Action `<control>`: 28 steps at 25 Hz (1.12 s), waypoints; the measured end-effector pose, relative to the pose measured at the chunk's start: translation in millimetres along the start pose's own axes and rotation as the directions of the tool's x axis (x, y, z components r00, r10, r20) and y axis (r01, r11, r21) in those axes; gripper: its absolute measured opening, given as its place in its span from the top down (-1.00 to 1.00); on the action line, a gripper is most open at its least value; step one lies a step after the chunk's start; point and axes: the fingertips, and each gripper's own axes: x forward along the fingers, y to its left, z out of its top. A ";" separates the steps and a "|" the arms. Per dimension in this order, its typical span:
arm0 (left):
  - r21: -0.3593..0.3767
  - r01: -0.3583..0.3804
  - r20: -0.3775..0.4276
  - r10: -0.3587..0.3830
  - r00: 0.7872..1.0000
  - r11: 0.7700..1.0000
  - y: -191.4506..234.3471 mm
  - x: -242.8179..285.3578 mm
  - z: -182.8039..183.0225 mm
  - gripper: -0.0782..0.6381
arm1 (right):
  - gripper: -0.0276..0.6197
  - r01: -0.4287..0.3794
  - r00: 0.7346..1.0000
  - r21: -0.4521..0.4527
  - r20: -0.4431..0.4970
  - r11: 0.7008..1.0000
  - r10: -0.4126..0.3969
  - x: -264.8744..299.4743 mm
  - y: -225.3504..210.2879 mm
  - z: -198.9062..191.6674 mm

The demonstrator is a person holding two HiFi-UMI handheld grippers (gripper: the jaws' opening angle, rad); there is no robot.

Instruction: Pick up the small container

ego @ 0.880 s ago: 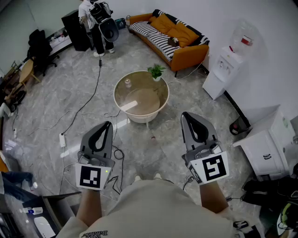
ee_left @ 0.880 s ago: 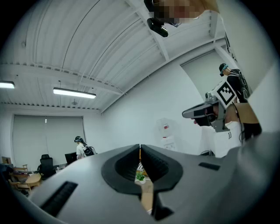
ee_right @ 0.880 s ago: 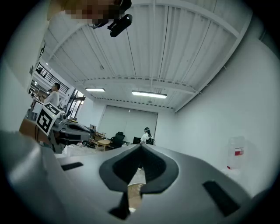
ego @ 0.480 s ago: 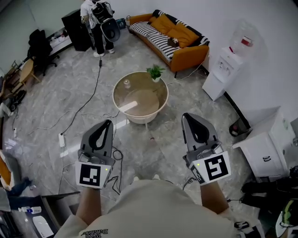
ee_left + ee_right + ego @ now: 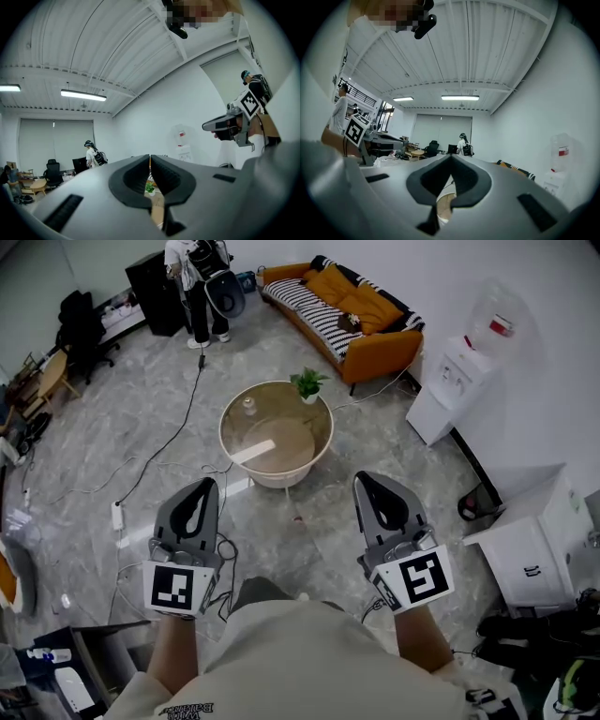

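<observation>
I'm holding L gripper (image 5: 204,487) and R gripper (image 5: 365,482) w/ jaws closed, nothing between them. Small container (image 5: 249,407) is sitting on round glass table (image 5: 281,442), well ahead. Approach and pickup not yet started.

Left gripper (image 5: 207,483), 8 o'clock: grey shell, black teardrop jaw pads, white cube (image 5: 174,588) bearing black square marker. Right gripper (image 5: 362,478), 4 o'clock: identical build. Cream short-sleeved T-shirt (image 5: 300,662), 6 o'clock, dark lettering.

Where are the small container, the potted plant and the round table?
small container (image 5: 249,407): head view, its body.
potted plant (image 5: 307,382): head view, its leaves.
round table (image 5: 298,444): head view, bare top.
</observation>
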 end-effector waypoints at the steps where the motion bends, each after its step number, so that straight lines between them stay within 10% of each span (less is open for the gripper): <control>1: 0.000 -0.006 -0.012 0.006 1.000 1.000 -0.9 2.5 -2.2 0.75 | 0.93 -0.007 1.000 0.003 -0.004 1.000 0.007 1.9 -1.9 -2.4; 16: -0.058 -0.120 -0.024 0.119 0.993 0.991 56.1 58.6 -55.2 0.75 | 0.93 -0.045 0.997 0.004 -0.054 0.999 0.046 83.0 -17.1 -56.6; 28: -0.112 -0.067 -0.072 0.059 0.996 0.991 153.1 183.7 -102.1 0.75 | 0.93 -0.020 0.989 -0.003 -0.144 1.000 0.019 232.8 -58.9 -90.0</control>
